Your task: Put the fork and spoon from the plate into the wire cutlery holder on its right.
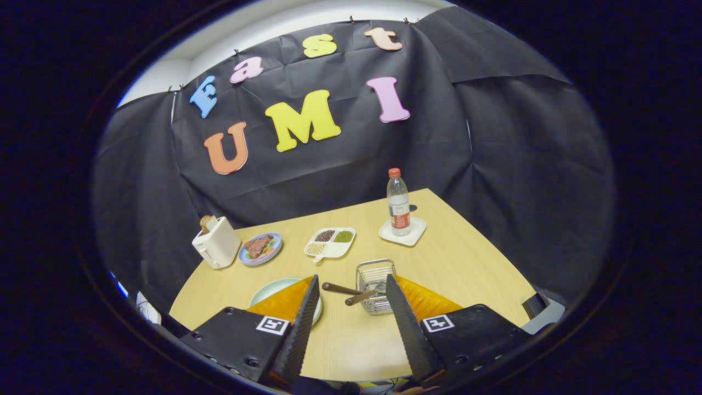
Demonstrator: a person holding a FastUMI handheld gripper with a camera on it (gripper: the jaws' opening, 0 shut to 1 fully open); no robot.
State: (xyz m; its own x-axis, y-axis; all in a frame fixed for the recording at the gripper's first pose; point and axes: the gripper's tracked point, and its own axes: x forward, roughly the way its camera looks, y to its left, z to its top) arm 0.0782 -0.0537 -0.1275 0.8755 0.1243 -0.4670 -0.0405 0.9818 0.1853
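With both wooden handles (343, 293) leaning out of the wire cutlery holder (375, 285), the wide, empty claw (351, 302) could tip it by catching them.

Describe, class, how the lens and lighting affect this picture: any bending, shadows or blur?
Gripper view: fisheye bends the table edge into a curve; even light, soft shadow behind the bottle; the open gripper and the wire holder look sharp.
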